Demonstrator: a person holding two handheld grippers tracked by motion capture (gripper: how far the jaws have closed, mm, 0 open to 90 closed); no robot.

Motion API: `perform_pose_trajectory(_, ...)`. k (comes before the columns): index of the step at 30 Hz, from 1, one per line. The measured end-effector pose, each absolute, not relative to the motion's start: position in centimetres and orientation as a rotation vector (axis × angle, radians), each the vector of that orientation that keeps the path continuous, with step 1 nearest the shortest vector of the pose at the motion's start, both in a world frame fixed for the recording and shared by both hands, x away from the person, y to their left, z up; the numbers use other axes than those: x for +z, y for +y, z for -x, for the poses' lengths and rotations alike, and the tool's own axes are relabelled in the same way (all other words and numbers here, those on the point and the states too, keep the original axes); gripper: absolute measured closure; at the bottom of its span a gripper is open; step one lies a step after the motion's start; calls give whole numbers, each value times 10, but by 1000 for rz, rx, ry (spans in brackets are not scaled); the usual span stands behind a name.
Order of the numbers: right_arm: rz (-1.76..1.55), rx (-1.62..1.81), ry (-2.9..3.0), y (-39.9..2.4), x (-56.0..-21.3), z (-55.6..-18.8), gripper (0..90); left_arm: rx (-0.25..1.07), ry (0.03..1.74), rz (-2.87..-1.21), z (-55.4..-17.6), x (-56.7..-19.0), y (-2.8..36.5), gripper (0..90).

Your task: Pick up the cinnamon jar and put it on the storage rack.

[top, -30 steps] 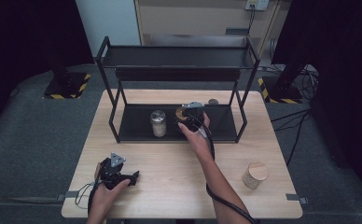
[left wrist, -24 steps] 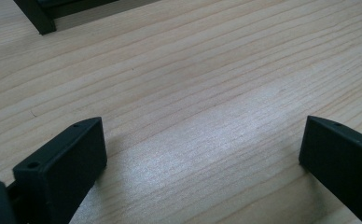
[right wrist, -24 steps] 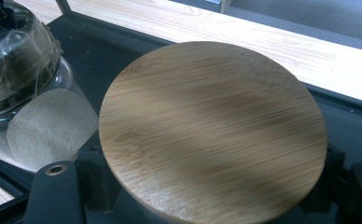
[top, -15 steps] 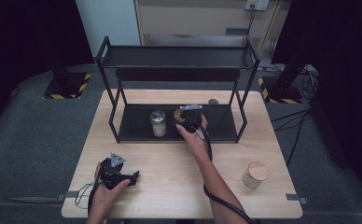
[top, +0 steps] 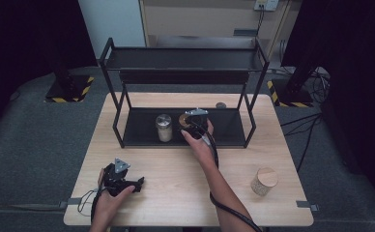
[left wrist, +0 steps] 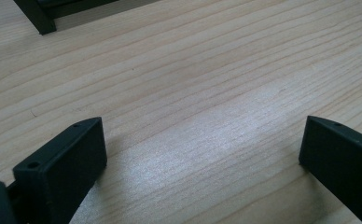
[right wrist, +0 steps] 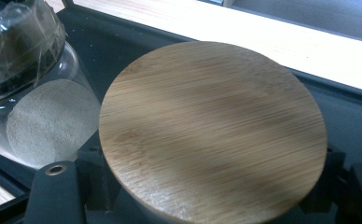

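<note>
Jar goes onto the rack's (top: 118, 128) lower shelf
Right gripper (top: 194, 117) pinches the wooden-lidded jar (right wrist: 212, 126) beside the glass jar (top: 164, 127) — left gripper (left wrist: 202, 154), jaws spread, idles.

We record a pale, straight-grained wood desk (top: 176, 193) at frame centre. The rack (top: 127, 58) on it is matt black throughout. The lid (right wrist: 212, 126) of the jar held in the right gripper (top: 195, 126) is tan bamboo with fine parallel streaks; the gripper is black with a grey plate. The neighbouring jar (top: 164, 128) is clear glass with a silvery top and off-white granular contents. At lower right, a beige speckled canister (top: 264, 181) with a light wood lid. The left gripper (top: 136, 184) is black, grey plate. Floor dark grey; yellow-black hazard stripes (top: 69, 94) at upper left.
</note>
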State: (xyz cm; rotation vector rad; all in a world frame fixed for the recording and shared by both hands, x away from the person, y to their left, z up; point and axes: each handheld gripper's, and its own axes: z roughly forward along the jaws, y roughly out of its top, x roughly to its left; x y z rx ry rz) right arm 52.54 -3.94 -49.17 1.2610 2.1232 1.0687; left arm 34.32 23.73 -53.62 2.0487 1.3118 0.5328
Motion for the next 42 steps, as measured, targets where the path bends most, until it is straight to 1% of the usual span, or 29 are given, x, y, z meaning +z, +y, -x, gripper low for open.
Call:
perform_pose_trajectory(38, -1258, 1082, 2106, -39, -495, -525, 247, 533, 1312, -2049, -343, -536, 237, 0)
perform_pose_trajectory(40, -1256, 1089, 2107, -40, -495, -525, 233, 533, 1312, -2049, -343, -536, 237, 0)
perform_pose_trajectory(42, -1251, 1100, 2109, -40, -495, -525, 197, 533, 1312, -2048, -343, -536, 237, 0)
